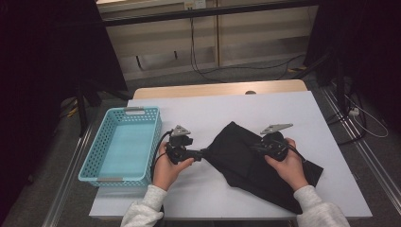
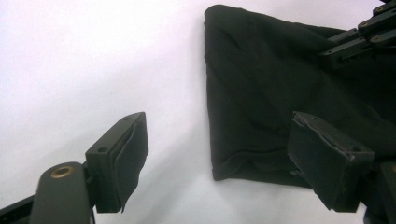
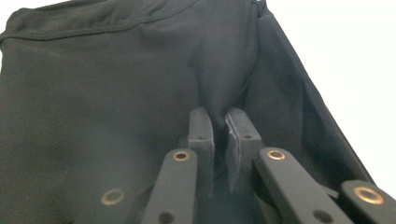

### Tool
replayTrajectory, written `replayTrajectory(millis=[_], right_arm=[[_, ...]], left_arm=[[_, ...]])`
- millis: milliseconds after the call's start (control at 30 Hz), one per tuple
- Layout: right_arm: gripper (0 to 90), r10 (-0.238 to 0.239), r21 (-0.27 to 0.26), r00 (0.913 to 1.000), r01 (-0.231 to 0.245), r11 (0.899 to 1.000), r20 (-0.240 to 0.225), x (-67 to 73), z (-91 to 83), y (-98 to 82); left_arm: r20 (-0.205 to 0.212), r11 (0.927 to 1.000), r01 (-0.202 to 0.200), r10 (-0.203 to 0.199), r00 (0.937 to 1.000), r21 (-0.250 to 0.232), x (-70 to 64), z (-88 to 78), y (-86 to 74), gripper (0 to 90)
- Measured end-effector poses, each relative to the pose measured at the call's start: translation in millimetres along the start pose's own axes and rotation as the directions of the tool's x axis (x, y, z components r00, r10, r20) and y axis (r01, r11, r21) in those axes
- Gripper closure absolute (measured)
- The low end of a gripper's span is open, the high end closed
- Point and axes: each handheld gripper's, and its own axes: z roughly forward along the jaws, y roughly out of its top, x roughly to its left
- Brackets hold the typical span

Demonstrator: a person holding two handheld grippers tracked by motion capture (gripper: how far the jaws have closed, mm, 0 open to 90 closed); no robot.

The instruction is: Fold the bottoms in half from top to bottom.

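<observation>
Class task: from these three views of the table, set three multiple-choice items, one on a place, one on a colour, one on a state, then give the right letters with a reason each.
1. Where does the perforated plastic basket stand?
A. at the table's left side
B. on the cloth
C. at the table's right edge

2. What colour is the basket?
A. red
B. light blue
C. yellow

3. How does the right gripper stand to the crumpled black fabric garment?
A. open above it
B. shut on a fold of it
C. lying beside it

Answers:
1 A, the high view shows the basket left of the left gripper, on the white table.
2 B, its walls and floor are pale blue.
3 B, the right gripper view shows its fingers pinching a ridge of cloth, while the left gripper stands open at the garment's edge.
</observation>
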Motion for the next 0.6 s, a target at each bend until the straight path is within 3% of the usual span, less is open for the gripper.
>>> replayTrajectory(millis=[100, 200, 600], right_arm=[[84.2, 0.004, -0.006, 1.0, -0.004, 1.0, 0.005, -0.8, -2.3, 0.4], [84.7, 0.033, -0.049, 0.9994, -0.033, 0.998, -0.005, -3.3, -12.3, 3.2], [85.0, 0.047, -0.06, 0.9987, -0.048, 0.997, -0.021, -4.2, -29.4, 5.0]], left_arm=[[0.001, 1.0, 0.0, 0.0, 1.0, -0.001, 0.5, 0.5, -0.1, 20.7], [0.002, 1.0, 0.0, 0.0, 1.0, 0.001, 0.0, 0.8, -0.2, 20.7], [0.002, 1.0, -0.003, 0.003, 1.0, -0.004, -0.1, -0.2, 0.7, 20.3]])
